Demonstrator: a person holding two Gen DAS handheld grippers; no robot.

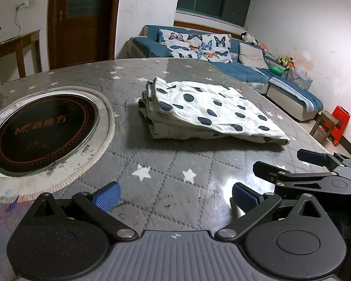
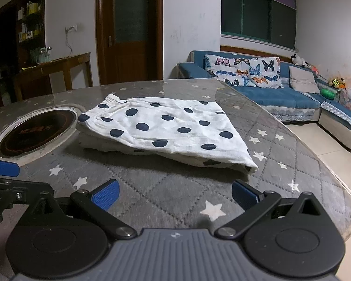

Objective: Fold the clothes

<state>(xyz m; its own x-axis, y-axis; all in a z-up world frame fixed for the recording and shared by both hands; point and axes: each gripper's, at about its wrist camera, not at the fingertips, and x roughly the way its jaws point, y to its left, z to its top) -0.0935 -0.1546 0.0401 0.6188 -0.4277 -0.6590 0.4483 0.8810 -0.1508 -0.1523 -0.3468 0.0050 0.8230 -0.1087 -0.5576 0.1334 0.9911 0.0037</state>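
A: What's hard to read from your side?

B: The orange lettering on the round black cooktop (image 1: 43, 132); layers under your folded white dotted garment (image 1: 213, 111) are mostly hidden.

A: Tongs?

B: Your left gripper (image 1: 175, 195) and right gripper (image 2: 175, 194) gape wide, empty, ribbed blue pads. Garment lies mid-table on quilted star-print cover (image 2: 152, 187).

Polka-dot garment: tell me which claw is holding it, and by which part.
Neither. The left claw and right claw are both open and empty, short of the folded polka-dot garment lying on the table.
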